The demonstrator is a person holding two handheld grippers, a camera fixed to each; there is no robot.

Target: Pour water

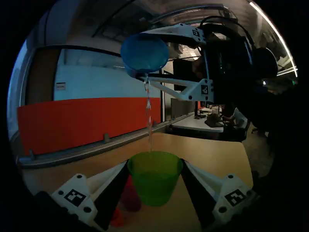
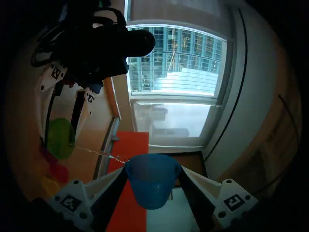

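Observation:
My left gripper (image 1: 155, 181) is shut on a green cup (image 1: 155, 176), held upright just above the wooden table (image 1: 216, 150). High above it my right gripper (image 1: 170, 58) holds a blue cup (image 1: 143, 54) tipped on its side, and a thin stream of water (image 1: 148, 120) falls from its rim into the green cup. In the right gripper view, my right gripper (image 2: 152, 181) is shut on the blue cup (image 2: 151, 179), water (image 2: 100, 152) arcs from its lip toward the green cup (image 2: 60, 138), and the left gripper (image 2: 65, 116) grips that cup.
Small pink (image 1: 131, 195) and orange (image 1: 116, 218) cups stand on the table under the green cup. An orange wall panel (image 1: 77, 120) runs behind the table edge. A desk with clutter (image 1: 208, 120) is farther right. A large window (image 2: 177, 69) faces the right gripper.

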